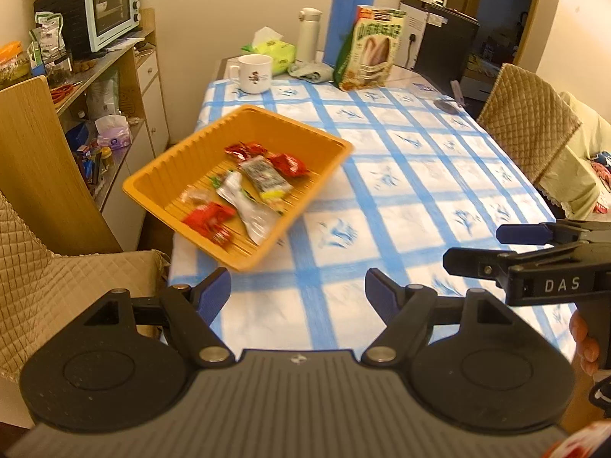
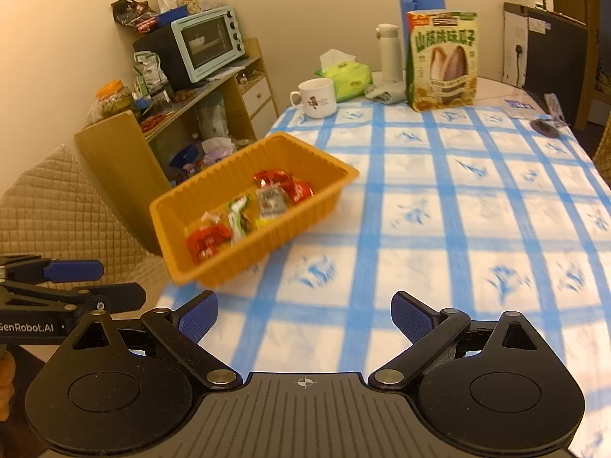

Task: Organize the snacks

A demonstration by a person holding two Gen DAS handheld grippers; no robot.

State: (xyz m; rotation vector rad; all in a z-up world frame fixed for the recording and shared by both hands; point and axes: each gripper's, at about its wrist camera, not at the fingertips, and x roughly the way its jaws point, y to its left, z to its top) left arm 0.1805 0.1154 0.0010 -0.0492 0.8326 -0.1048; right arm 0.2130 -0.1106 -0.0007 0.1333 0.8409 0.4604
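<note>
An orange tray sits at the left edge of the table, near its front-left corner, turned at an angle so that one corner juts past the edge towards the quilted chair. Inside it lie the snacks: red wrappers, a silver pouch, a grey-and-yellow packet and a small clear-wrapped sweet, all loose on the ribbed floor.

The left gripper hovers over the blue-checked tablecloth at the front edge, its jaws spread wide with nothing between them; the tray lies ahead of the jaws and to their left, its near corner just beyond the left fingertip. The right gripper is likewise spread wide and holds nothing; from its camera the tray lies ahead and left of the jaws, its near corner close above the left finger. Each gripper shows at the side of the other's view.

Along the far edge stand a white mug, a green tissue pack, a white flask, a blue thermos and a bag of sunflower seeds
</note>
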